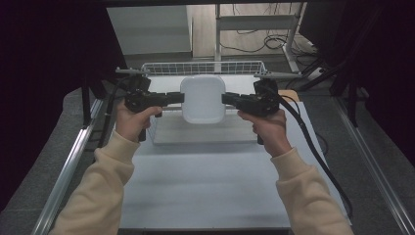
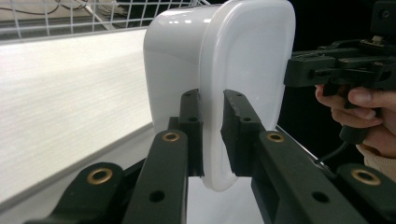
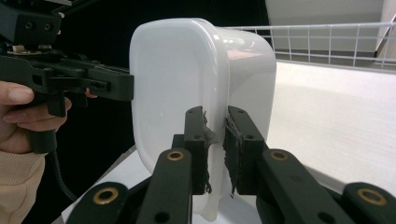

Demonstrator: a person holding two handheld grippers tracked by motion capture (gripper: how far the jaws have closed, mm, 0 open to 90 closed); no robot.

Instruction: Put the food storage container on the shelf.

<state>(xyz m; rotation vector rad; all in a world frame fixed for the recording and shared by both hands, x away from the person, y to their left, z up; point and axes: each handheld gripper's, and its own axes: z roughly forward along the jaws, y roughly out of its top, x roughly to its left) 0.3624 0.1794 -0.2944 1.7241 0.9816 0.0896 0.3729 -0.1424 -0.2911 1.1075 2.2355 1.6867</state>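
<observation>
— Two grippers, one tub between them. Start at the left: what do you see?

— The person's left hand (image 1: pixel 131 119), in a cream sleeve (image 1: pixel 105 181), holds the left gripper (image 1: pixel 180 98) out level over the table. Its jaws are pinched tight on the left rim of a white plastic container (image 1: pixel 202 98). In the left gripper view the black pads (image 2: pixel 191 126) press either side of the thin lip, with the container (image 2: pixel 219 84) turned on edge so its open face looks toward the person.

— And the container itself, where is it?

— Up in the air, held between the two tools, above the near part of a white wire basket (image 1: pixel 203 67) that sits at the far end of the pale table (image 1: pixel 205 186). It touches nothing but the jaws, as far as I can tell. In the high view its opening faces up at the camera, a rounded rectangle.

— The right side?

— Same story, mirrored. The right gripper (image 1: pixel 223 99) is clamped on the opposite rim; in the right gripper view its worn, frayed pads (image 3: pixel 196 140) bite the lip of the container (image 3: pixel 187 93), and the basket's wire rail (image 3: pixel 327 29) runs behind. The right hand (image 1: pixel 266 125) grips the handle, and a black cable (image 1: pixel 313 147) trails back over the table's right edge.

— Anything further right?

— A metal rail (image 1: pixel 372 166) along the table and grey floor beyond.
</observation>
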